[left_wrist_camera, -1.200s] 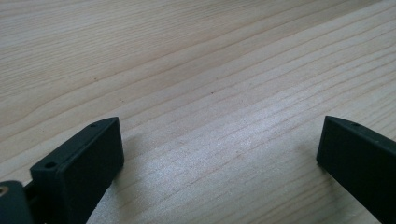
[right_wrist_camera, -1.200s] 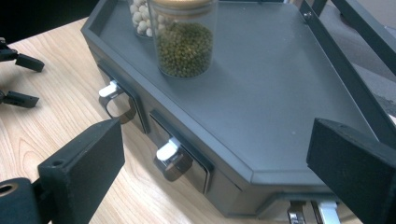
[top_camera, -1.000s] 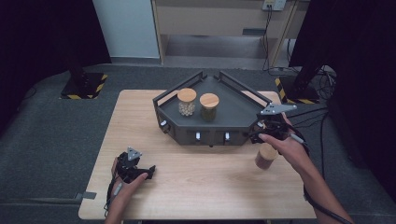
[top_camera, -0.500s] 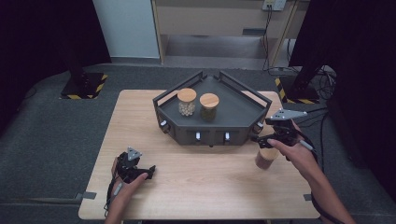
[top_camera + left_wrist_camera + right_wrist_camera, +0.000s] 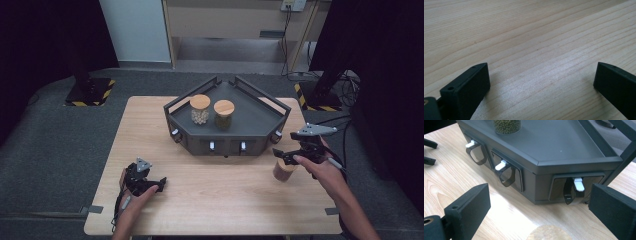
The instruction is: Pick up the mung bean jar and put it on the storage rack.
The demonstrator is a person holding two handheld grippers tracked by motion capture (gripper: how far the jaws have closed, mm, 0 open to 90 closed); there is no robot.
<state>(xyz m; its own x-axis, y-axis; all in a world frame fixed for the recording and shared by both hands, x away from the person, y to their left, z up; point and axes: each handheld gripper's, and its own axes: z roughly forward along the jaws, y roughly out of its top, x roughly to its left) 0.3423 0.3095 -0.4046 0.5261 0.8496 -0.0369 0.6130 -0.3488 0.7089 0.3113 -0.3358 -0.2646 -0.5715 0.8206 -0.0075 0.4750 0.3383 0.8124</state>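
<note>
Item: cork-lidded jar (image 5: pixel 285 170), upright on surface (image 5: pixel 220 195), directly below my right claw (image 5: pixel 290 156), at six o'clock between wide-open, empty jaws. Rack (image 5: pixel 260 117) at twelve. Left claw (image 5: pixel 150 184): open, empty, far.

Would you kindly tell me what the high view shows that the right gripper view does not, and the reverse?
High view alone: the left gripper resting on the table, and the jar of pale beans. Right gripper view alone: the white levers on the rack's front panels, seen close. Both: the dark rack, the green-bean jar, and the cork-lidded jar below the open right gripper.
</note>
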